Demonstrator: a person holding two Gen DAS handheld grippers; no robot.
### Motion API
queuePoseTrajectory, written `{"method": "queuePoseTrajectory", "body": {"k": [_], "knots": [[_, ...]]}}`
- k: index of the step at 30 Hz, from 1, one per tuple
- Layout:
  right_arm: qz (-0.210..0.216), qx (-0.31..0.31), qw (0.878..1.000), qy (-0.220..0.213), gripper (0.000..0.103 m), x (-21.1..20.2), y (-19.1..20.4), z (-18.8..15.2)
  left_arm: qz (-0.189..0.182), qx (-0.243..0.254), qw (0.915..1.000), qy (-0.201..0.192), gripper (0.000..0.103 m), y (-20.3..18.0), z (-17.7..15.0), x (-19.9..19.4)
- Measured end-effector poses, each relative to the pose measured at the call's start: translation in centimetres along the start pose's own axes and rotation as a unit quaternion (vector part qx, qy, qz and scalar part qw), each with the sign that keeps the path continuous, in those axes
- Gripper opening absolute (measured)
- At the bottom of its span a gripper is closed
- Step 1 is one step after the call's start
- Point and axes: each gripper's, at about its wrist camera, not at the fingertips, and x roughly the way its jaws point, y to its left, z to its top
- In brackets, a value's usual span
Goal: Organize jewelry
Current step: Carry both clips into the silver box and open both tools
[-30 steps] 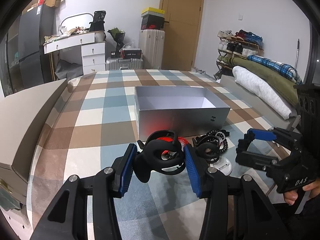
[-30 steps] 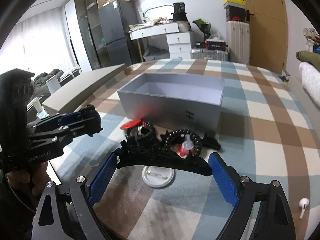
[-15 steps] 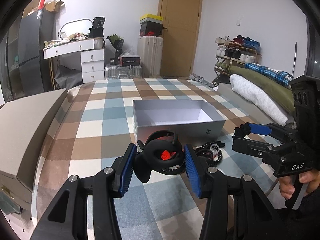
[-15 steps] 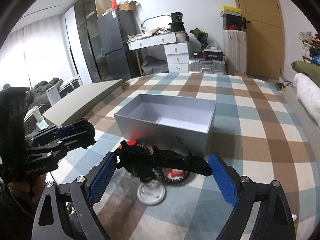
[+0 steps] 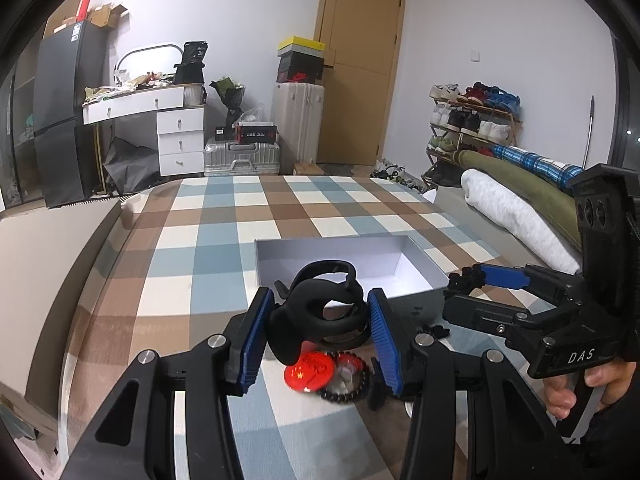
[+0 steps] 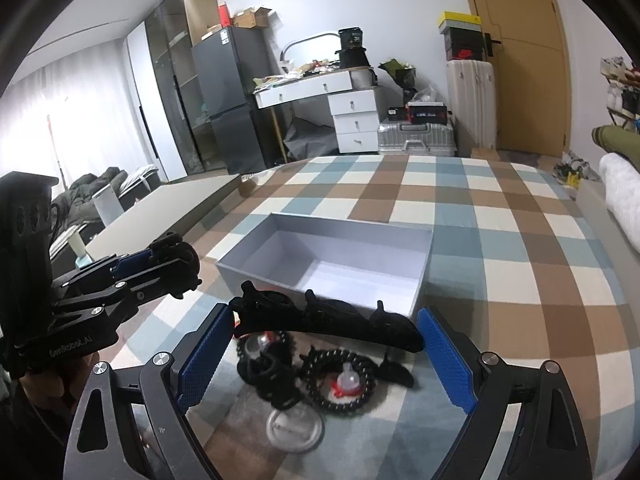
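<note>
Now the left claw (image 5: pixel 318 330) is closed on a black looped hair clip (image 5: pixel 320 312), its blue pads (image 5: pixel 256 336) pressing both sides; the clip sits just below centre of the left wrist view, its loop rising toward the open grey box (image 5: pixel 420 268) behind it. The right claw (image 6: pixel 326 354), low in the right wrist view, grips a long black barrette (image 6: pixel 328 322) by its two ends, so the barrette's long axis runs left to right across the frame, tilting slightly down to the right. Beneath both claws, on the checked bedspread (image 6: pixel 520 280), lie a black bead bracelet (image 6: pixel 340 380), a red round badge (image 5: pixel 308 370) and a clear round disc (image 6: pixel 294 430), all just in front of the box's near wall.
</note>
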Motion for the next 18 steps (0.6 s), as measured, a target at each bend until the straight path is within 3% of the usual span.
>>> {"method": "queuePoseTrajectory", "body": {"k": [18], "knots": [[-0.007, 0.01, 1.0, 0.008, 0.093, 3.8, -1.1, 2.0, 0.007, 0.0, 0.9998, 0.019, 0.042, -0.2, 1.0, 3.8]]}}
